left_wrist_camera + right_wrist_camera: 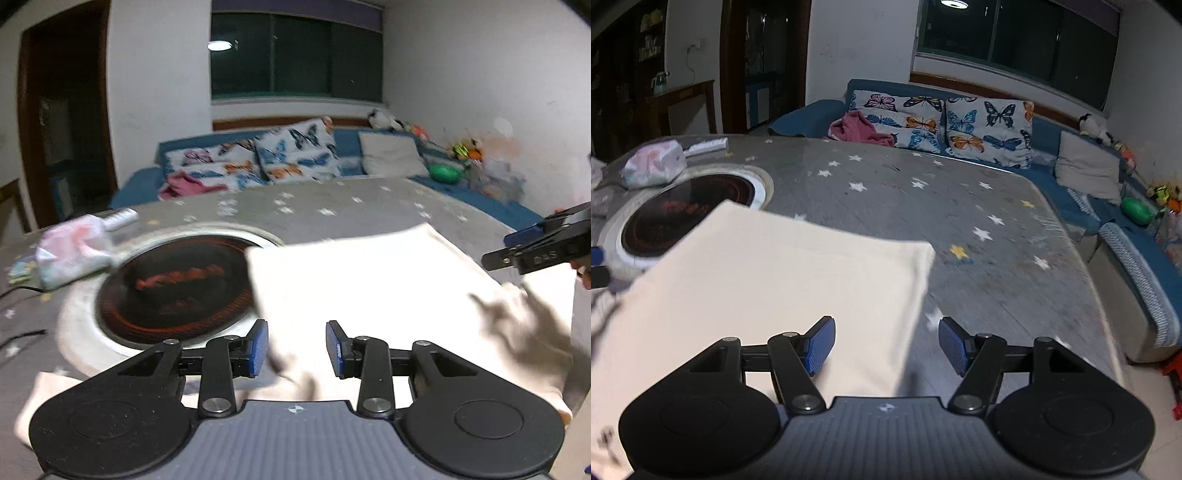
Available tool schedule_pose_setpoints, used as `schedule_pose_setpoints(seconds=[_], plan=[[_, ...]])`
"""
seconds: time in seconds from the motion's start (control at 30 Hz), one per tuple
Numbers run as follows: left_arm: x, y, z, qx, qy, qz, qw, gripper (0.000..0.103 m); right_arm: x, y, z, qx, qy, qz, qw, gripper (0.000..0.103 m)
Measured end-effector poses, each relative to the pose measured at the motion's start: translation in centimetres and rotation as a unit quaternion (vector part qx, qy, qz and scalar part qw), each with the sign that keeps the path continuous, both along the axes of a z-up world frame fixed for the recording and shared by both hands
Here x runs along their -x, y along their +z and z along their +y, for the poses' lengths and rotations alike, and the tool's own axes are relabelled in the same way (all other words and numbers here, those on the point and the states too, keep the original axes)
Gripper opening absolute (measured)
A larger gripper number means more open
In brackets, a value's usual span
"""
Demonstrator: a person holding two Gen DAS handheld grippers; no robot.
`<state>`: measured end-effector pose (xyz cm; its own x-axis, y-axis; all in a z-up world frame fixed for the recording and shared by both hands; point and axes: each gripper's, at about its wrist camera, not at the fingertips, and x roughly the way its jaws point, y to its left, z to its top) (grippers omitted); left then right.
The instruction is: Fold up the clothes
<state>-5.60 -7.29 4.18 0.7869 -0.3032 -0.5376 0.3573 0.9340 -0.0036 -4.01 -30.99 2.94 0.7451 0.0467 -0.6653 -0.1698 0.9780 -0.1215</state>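
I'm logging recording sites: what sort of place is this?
Most likely a home living room: a blue corner sofa with butterfly-print cushions, a large dark window, and a grey star-patterned table.

I see a grey star-printed table [923, 206] ahead of both sets of fingers. A cream garment [783, 280] lies on it under my right fingers' left pad. Beyond the fingers, left, sits a round cooktop [687, 214], with a pale pouch [653, 164] past it.
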Motion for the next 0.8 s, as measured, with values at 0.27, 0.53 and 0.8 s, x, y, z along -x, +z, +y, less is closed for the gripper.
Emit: schedule_pose_setpoints(seconds=[0.27, 0.53, 0.8], plan=[[-1.1, -1.9, -1.1, -0.011, -0.001, 0.028, 0.9996, 0.037, 3.1, -1.2, -1.8, 0.017, -0.021, 0.001, 1.000, 0.064], [-1.9, -2.8, -0.4, -0.023, 0.014, 0.040, 0.9988, 0.037, 4.7, -2.9, -4.9, -0.008, -0.067, 0.015, 0.998, 0.065], [-2.0, -2.7, -0.7, -0.031, 0.019, 0.038, 0.9986, 0.037, 6.3, -2.7, -10.7, -0.017, -0.160, -0.003, 0.987, 0.063]])
